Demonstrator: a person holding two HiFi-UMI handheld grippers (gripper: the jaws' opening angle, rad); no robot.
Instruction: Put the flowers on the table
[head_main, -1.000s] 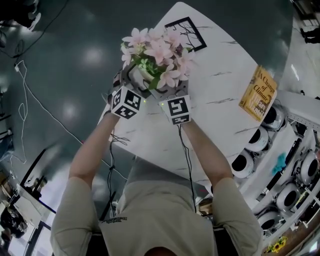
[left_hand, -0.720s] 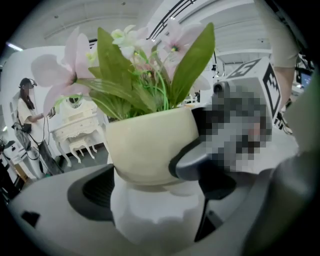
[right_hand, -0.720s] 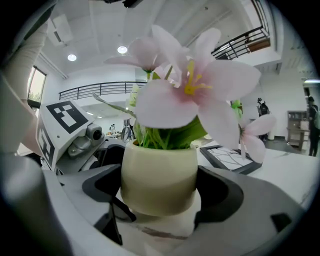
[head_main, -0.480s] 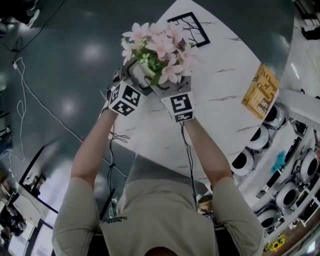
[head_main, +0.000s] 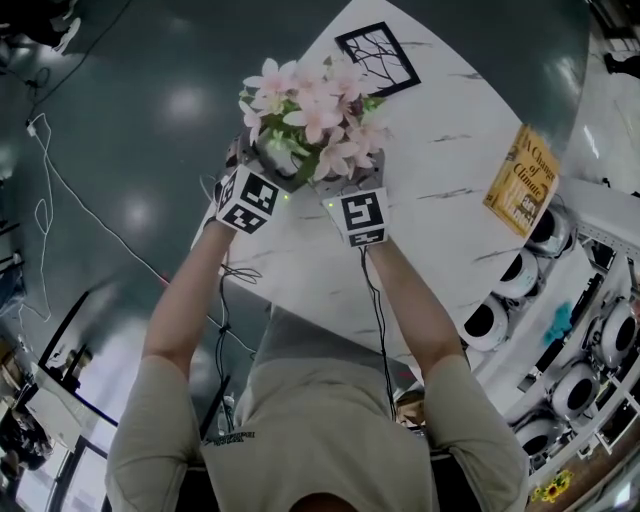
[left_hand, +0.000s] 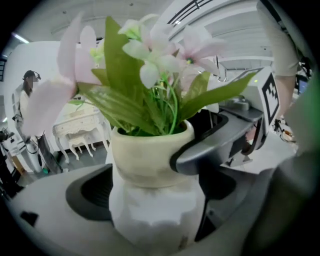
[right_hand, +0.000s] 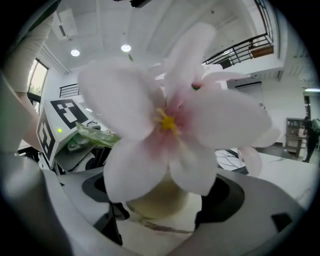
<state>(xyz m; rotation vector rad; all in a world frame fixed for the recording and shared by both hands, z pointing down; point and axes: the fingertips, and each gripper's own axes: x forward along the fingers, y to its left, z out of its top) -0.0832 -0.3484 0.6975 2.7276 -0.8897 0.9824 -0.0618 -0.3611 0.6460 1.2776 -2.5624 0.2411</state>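
One legible title noted: "A Change of Climate", printed on the cover of the yellow book (head_main: 520, 182) lying at the right edge of the white table (head_main: 440, 150). Print on the person's shirt (head_main: 232, 438) is too small to read.

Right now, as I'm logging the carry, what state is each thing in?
left tongs: shut on flower pot
right tongs: shut on flower pot
flower pot: upright, gripped from both sides
book: closed, flat on the table
tree picture: flat on the table

Cream pot (right_hand: 150, 200) of pink flowers (right_hand: 170, 125) between the right gripper's (right_hand: 162, 207) grey fingers (right_hand: 260, 212)
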